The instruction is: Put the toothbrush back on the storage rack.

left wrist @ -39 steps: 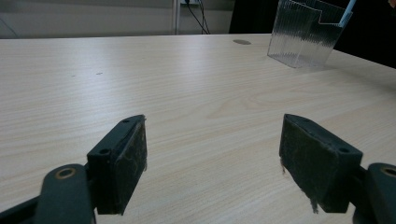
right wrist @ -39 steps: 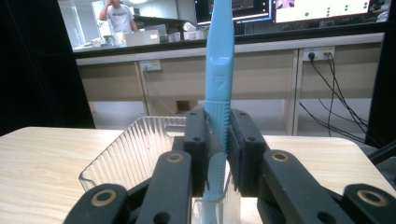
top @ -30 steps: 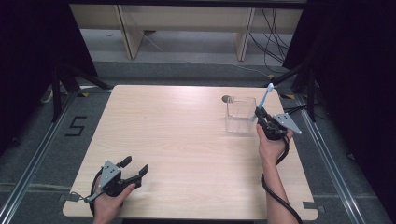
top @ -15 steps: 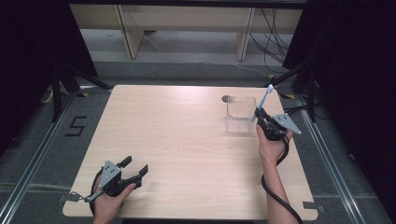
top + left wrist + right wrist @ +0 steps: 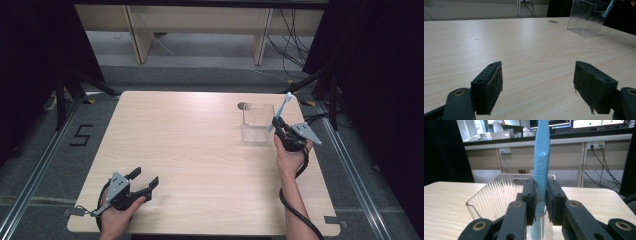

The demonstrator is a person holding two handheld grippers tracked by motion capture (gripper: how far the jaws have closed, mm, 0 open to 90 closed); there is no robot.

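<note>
A light blue toothbrush [image 5: 541, 160] stands upright between the jaws of my right gripper [image 5: 540, 195], which is shut on its handle. In the high view that right gripper [image 5: 278, 125] sits at the right side of a clear ribbed plastic cup [image 5: 257, 123], with the toothbrush [image 5: 283, 107] slanting up above the cup's right rim. The clear cup [image 5: 499, 195] lies just beyond the jaws. My left gripper [image 5: 141, 180] rests low over the table's near left corner, open, nothing between its pads [image 5: 495, 86]. The cup [image 5: 586, 17] appears far off at top right.
The light wooden table [image 5: 190, 150] has a small round hole [image 5: 243, 105] just behind the cup. Metal rails run along both sides of the table, and cables hang at the back right. A cable trails from my right hand toward the front edge.
</note>
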